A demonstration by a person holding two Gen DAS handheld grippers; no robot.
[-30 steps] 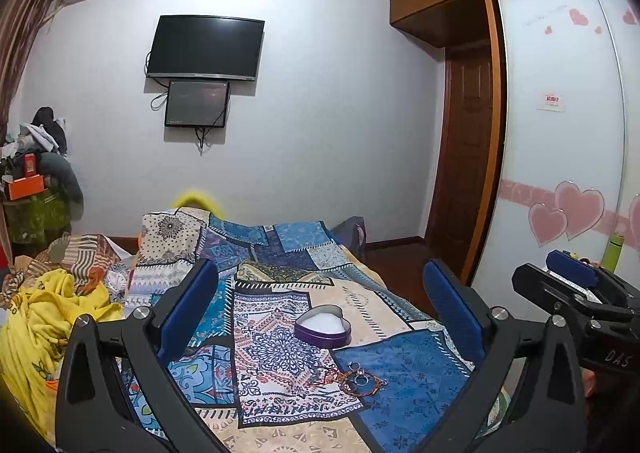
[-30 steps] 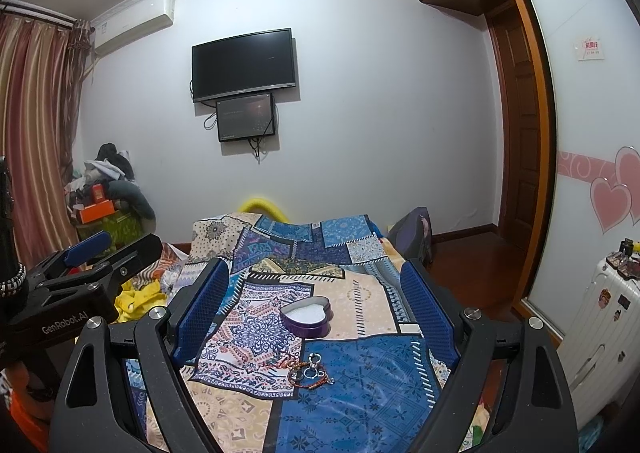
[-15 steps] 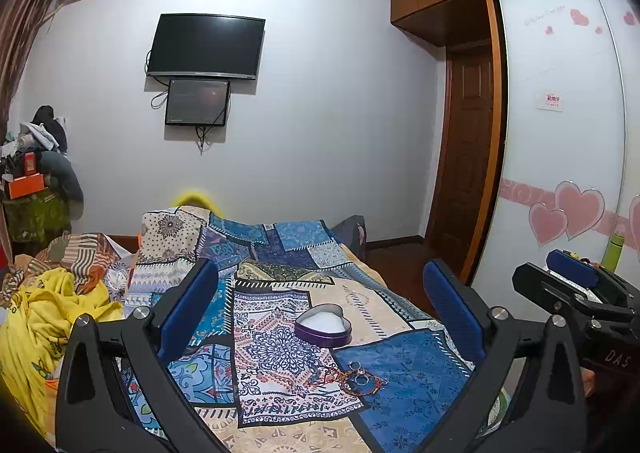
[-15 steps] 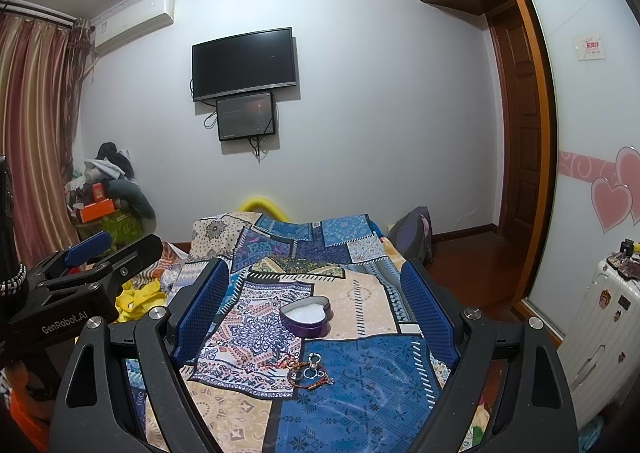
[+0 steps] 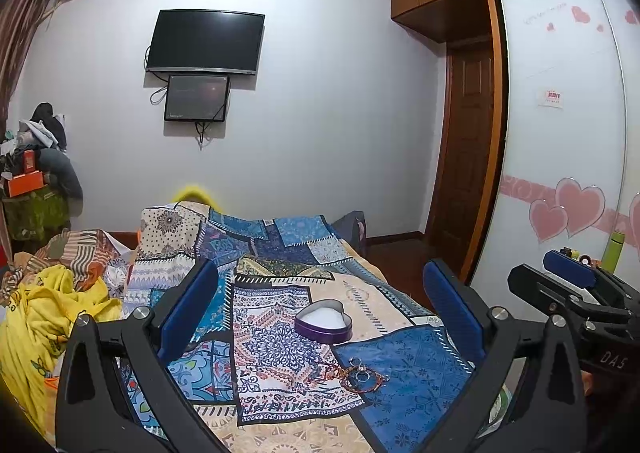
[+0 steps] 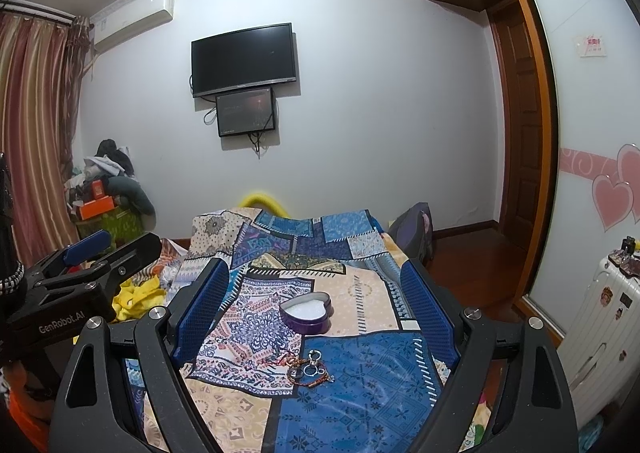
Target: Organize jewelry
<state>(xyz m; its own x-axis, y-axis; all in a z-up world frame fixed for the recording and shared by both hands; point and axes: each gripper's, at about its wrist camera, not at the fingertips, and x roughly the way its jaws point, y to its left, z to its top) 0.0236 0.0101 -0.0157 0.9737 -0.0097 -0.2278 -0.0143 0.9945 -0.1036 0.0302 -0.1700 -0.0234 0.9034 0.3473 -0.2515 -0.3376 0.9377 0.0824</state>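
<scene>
Grippers: left gripper [image 5: 320, 305] and right gripper [image 6: 314, 301] both spread wide, empty, raised above bed [image 6: 360, 385]. Jewelry pile [image 6: 308, 369] on blue patch, just nearer than heart-shaped tin [image 6: 306, 313], apart from it. Clear bedspread around both; bed's right edge close.

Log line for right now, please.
left gripper: open, empty, above bed | right gripper: open, empty, above bed | jewelry pile: on bedspread, untouched | heart box: open, beyond pile
</scene>
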